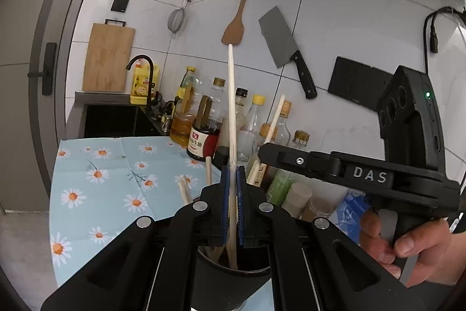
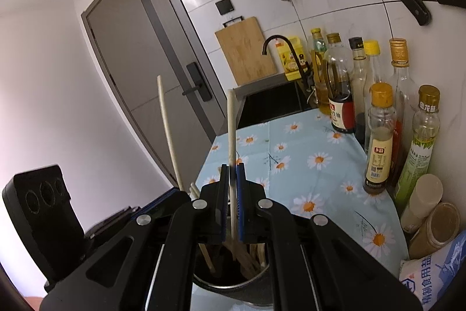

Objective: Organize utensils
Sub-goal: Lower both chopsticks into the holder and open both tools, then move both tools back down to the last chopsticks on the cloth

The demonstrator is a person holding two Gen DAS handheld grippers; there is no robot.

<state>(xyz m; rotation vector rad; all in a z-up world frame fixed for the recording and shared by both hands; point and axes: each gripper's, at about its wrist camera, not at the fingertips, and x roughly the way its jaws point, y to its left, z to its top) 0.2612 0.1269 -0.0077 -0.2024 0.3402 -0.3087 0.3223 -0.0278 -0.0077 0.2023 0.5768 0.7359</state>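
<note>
My left gripper [image 1: 232, 174] is shut on a long pale wooden chopstick [image 1: 231, 107] that stands upright with its lower end inside a black utensil cup [image 1: 233, 279]. My right gripper [image 2: 232, 169] is shut on another pale chopstick [image 2: 230, 130], also upright, its lower end in the same black cup [image 2: 227, 281]. Several more wooden chopsticks [image 2: 247, 261] rest in the cup. The left gripper's chopstick [image 2: 169, 130] shows at the left of the right wrist view. The right gripper's body [image 1: 364, 174] crosses the right of the left wrist view.
A counter with a blue daisy cloth [image 2: 305, 153] holds a row of oil and sauce bottles [image 2: 381, 136] along the tiled wall. A cleaver [image 1: 284, 45], wooden spatula [image 1: 234, 31] and strainer [image 1: 176, 19] hang on the wall. A sink [image 2: 271, 104] and cutting board [image 2: 244, 51] lie beyond.
</note>
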